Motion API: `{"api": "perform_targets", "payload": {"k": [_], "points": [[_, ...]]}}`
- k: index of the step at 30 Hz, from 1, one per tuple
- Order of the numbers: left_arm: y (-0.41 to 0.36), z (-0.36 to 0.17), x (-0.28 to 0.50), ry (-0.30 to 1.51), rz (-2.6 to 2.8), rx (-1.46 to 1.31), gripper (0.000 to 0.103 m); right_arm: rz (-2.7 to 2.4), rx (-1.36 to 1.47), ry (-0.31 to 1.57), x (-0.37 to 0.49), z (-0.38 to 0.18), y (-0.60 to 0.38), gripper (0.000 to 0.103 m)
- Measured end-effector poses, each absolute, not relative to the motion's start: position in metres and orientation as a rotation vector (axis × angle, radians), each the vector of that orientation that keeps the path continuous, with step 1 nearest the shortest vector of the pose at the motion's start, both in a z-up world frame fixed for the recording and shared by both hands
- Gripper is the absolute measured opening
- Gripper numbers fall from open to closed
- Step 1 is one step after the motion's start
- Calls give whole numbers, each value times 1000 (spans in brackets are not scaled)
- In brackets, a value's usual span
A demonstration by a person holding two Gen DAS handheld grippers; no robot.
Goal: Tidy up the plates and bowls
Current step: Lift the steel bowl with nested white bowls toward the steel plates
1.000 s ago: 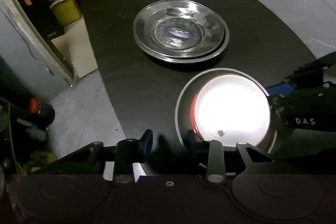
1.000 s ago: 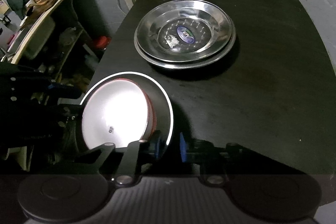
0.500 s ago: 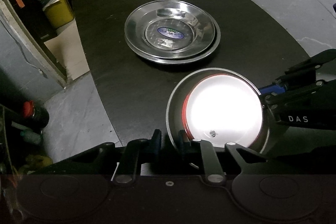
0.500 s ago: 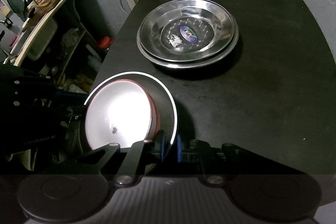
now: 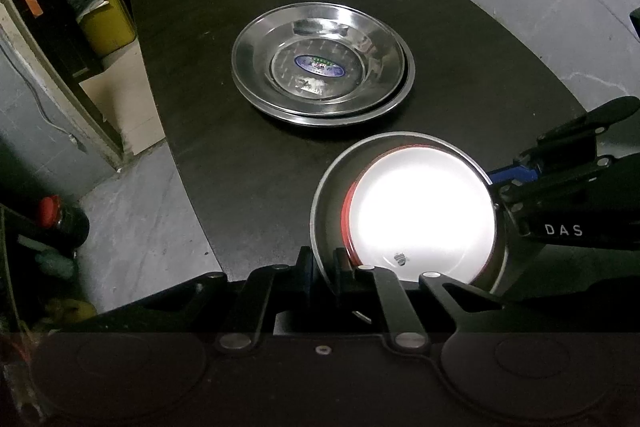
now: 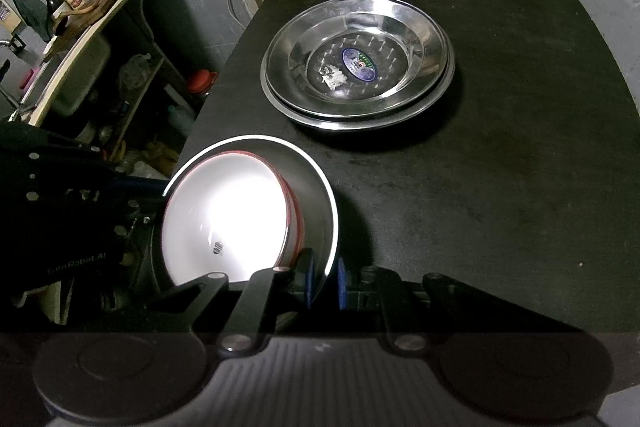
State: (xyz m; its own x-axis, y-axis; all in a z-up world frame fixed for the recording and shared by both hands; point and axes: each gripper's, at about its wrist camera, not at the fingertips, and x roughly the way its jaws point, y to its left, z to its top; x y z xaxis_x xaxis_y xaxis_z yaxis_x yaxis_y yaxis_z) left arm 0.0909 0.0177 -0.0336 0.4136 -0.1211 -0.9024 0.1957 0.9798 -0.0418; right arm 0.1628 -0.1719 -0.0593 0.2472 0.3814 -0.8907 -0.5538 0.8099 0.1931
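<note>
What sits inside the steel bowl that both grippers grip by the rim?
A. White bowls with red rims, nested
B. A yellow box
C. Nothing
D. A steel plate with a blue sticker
A: white, red-rimmed nested bowls fill the steel bowl, whose rim the left gripper and right gripper each clamp.

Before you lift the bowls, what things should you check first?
1. Left tool pinching the metal bowl rim: ok; its jaws have just been closing.
2. Right tool shut on the same rim: ok.
3. White bowl sitting inside the metal bowl: ok.
4. Steel plates stacked on the table, apart from the bowls: ok.
5. Grip firm enough to lift: cannot tell.
</note>
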Motion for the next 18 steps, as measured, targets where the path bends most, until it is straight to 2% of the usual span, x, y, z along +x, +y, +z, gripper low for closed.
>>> {"api": "perform_targets", "payload": {"k": [18], "points": [[19, -34, 94, 1127, -210, 81, 10, 643, -129, 1179, 166, -61, -176, 14]]}}
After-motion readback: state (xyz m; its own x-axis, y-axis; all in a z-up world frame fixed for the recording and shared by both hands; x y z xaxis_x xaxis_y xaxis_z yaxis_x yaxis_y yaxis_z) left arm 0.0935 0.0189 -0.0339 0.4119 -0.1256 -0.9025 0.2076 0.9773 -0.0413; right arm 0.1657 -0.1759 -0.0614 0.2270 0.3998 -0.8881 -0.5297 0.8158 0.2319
